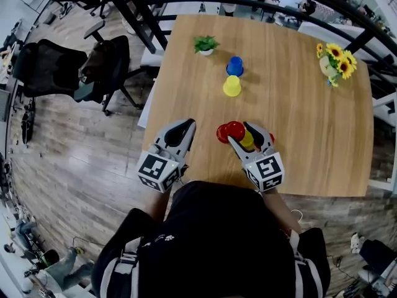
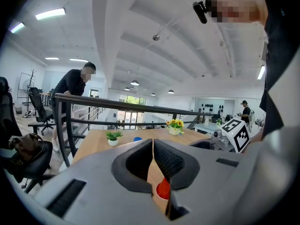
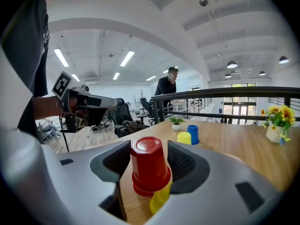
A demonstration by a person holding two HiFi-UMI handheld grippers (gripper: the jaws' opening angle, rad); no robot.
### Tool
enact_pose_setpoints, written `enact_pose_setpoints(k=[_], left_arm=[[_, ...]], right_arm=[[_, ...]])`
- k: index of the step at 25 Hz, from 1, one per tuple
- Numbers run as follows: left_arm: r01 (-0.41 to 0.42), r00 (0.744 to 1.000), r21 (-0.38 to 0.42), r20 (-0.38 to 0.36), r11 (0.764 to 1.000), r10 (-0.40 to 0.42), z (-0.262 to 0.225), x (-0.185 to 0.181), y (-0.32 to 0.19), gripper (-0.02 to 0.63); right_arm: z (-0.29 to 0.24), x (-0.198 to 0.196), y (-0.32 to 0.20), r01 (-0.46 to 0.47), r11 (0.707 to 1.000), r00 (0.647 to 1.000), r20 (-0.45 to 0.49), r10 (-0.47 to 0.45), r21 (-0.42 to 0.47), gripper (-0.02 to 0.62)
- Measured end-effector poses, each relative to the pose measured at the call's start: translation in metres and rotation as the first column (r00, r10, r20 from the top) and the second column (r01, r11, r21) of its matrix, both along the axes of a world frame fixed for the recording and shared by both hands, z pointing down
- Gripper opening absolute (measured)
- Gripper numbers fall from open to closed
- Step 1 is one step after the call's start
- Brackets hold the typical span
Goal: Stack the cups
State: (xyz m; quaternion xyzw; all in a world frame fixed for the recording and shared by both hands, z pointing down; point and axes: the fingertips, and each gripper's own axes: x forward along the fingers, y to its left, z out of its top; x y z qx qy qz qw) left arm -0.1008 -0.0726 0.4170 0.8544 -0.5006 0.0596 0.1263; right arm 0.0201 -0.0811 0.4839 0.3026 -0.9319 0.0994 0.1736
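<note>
My right gripper is shut on an upside-down red cup just above the near part of the wooden table. A yellow cup pokes out from under the red one, between the fingers. A second red cup stands right beside it on the left. Farther off, a yellow cup and a blue cup stand upside down, side by side. My left gripper hovers left of the red cups, shut and empty.
A small potted plant sits at the table's far side, and a sunflower vase at the far right. Black office chairs stand left of the table. A black railing runs behind it.
</note>
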Motion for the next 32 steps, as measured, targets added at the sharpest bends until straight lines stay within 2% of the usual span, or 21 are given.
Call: enact_pose_setpoints(k=[9, 16, 20, 23, 26, 29, 32], left_arm=[[-0.015, 1.000, -0.009, 0.000, 1.000, 0.015, 0.004, 0.007, -0.009, 0.017], [-0.004, 1.000, -0.012, 0.011, 1.000, 0.004, -0.001, 0.012, -0.018, 0.018], [0.028, 0.999, -0.026, 0.029, 0.999, -0.027, 0.001, 0.008, -0.017, 0.017], [0.062, 0.997, -0.044, 0.043, 0.997, -0.060, 0.003, 0.003, -0.013, 0.018], [0.103, 0.994, -0.048, 0.049, 0.994, -0.101, 0.003, -0.001, -0.011, 0.018], [0.147, 0.988, -0.059, 0.058, 0.987, -0.144, 0.006, -0.005, -0.008, 0.017], [0.184, 0.981, -0.067, 0.070, 0.981, -0.179, 0.007, -0.008, -0.007, 0.018]], right_arm=[[-0.057, 0.035, -0.005, -0.044, 0.998, 0.987, 0.157, 0.038, 0.035, 0.250], [-0.089, 0.084, -0.073, -0.168, 0.980, 0.966, 0.217, 0.141, 0.110, 0.230], [-0.092, 0.098, -0.116, -0.185, 0.972, 0.965, 0.215, 0.152, 0.144, 0.222], [-0.077, 0.085, -0.138, -0.118, 0.981, 0.980, 0.180, 0.089, 0.156, 0.216], [-0.049, 0.057, -0.146, 0.027, 0.989, 0.993, 0.110, -0.043, 0.144, 0.216], [-0.014, 0.027, -0.149, 0.174, 0.979, 0.983, 0.034, -0.178, 0.111, 0.216], [0.015, 0.004, -0.157, 0.257, 0.963, 0.966, -0.014, -0.256, 0.086, 0.218]])
